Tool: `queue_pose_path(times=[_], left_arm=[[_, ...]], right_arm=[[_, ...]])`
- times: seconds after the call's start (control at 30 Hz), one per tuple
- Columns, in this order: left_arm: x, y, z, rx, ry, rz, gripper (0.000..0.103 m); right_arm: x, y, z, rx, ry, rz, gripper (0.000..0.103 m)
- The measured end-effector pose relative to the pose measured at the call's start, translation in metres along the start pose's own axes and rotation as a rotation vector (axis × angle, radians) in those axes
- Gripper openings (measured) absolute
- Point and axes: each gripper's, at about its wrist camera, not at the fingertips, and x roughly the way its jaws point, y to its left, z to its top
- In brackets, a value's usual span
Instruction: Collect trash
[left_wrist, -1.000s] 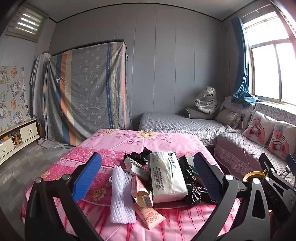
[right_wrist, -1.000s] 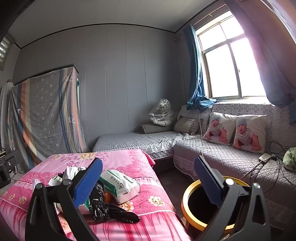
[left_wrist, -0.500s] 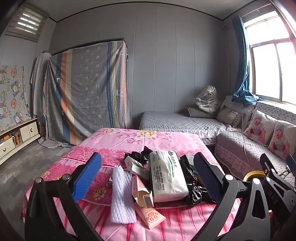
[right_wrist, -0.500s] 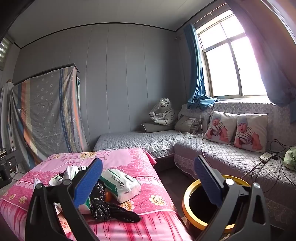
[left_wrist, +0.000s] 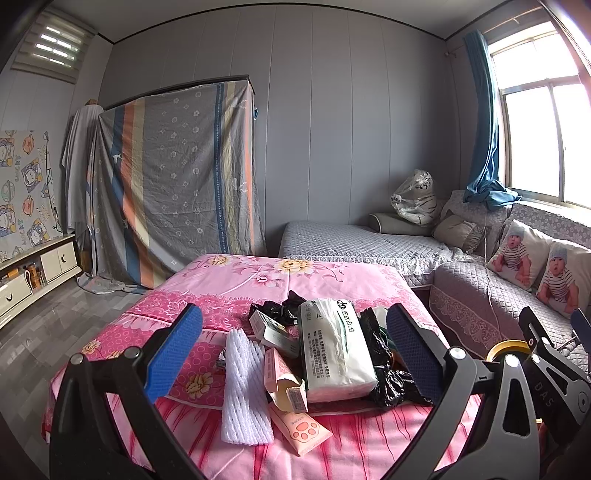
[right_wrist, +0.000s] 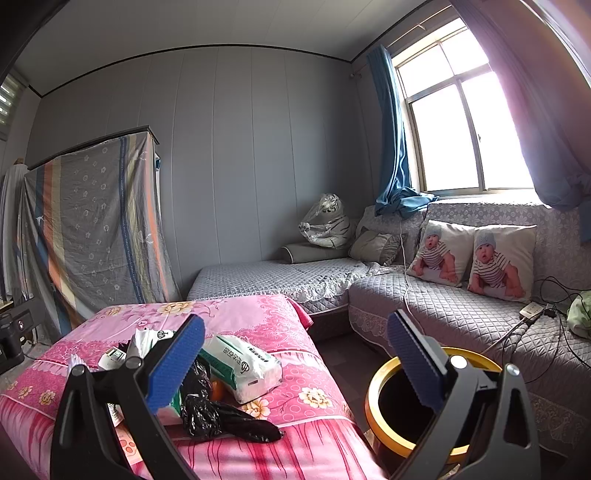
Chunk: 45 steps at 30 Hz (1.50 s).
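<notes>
A pile of trash lies on the pink flowered table cover (left_wrist: 229, 280): a white foam net sleeve (left_wrist: 244, 384), a pink paw-print packet (left_wrist: 301, 430), small cartons (left_wrist: 282, 376), a tissue pack (left_wrist: 334, 354) and a crumpled black plastic bag (left_wrist: 388, 373). My left gripper (left_wrist: 291, 350) is open and empty, held above the near edge of the pile. My right gripper (right_wrist: 295, 363) is open and empty, between the table and a yellow-rimmed black bin (right_wrist: 384, 397). The tissue pack (right_wrist: 243, 367) and the black bag (right_wrist: 218, 413) also show in the right wrist view.
The bin stands on the floor right of the table, in front of a grey quilted sofa (right_wrist: 461, 317) with baby-print cushions and cables. A grey daybed (left_wrist: 354, 247) lies behind the table. A cloth-covered wardrobe (left_wrist: 173, 184) stands at the back left.
Both views have shifted only very slightly. Both grippers stay open and nothing on the table has moved.
</notes>
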Motion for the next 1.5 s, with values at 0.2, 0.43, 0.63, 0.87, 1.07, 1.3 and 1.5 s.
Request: queue_pose_path(times=[0.2,0.43,0.63,0.87,1.07,1.3,1.5], left_arm=[[-0.001,-0.001,-0.002,0.003,0.0,0.003,0.095],[0.001,0.001,-0.003,0.0,0.003,0.002,0.095],[0.002,0.001,-0.008,0.0,0.008,0.001,0.095],[0.004,0.001,-0.011,-0.001,0.01,0.001,0.095],[0.008,0.0,-0.015,-0.003,0.019,0.0,0.095],[0.007,0.0,-0.015,-0.002,0.022,-0.002,0.095],[0.007,0.0,-0.016,-0.001,0.026,-0.005,0.095]], right_arm=[[-0.001,0.001,0.001,0.0,0.001,0.0,0.095],[0.002,-0.002,-0.002,0.0,0.001,0.0,0.095],[0.002,-0.003,-0.007,0.002,0.005,0.003,0.095],[0.003,-0.003,-0.009,0.005,0.01,0.005,0.095],[0.002,-0.004,-0.01,0.007,0.012,0.007,0.095],[0.002,-0.004,-0.01,0.006,0.013,0.006,0.095],[0.002,-0.004,-0.011,0.006,0.016,0.007,0.095]])
